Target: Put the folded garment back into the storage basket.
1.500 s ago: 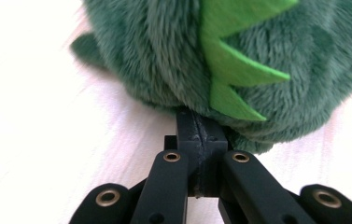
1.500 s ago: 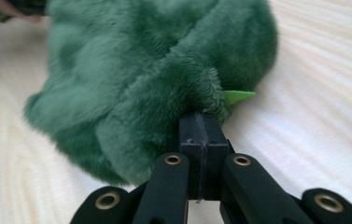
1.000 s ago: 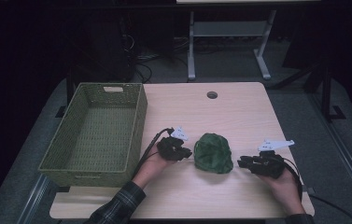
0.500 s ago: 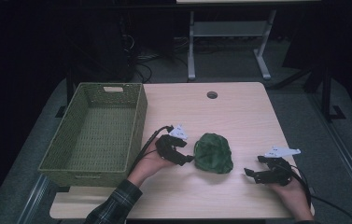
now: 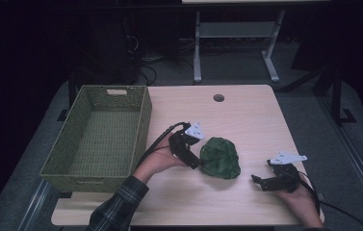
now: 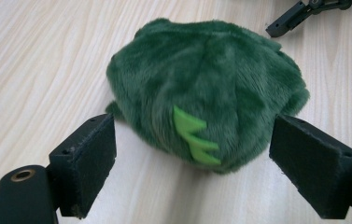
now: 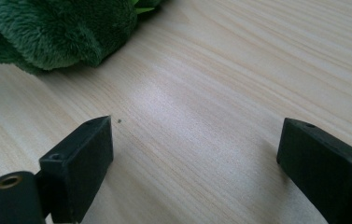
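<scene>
Left gripper (image 6: 192, 154) jaws just spread wide, green plush toy (image 6: 206, 88) between them unpressed, right gripper (image 7: 194, 163) likewise opened wide, empty, toy well ahead

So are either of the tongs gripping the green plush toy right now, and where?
Nothing is held. The left tongs, jaws just opened, straddle the green plush toy without touching; the right tongs stand open over bare table.

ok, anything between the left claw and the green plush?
Nothing visible. The left claw stands open right at the plush, pads apart from its sides, bare table around. The basket lies left of it.
</scene>
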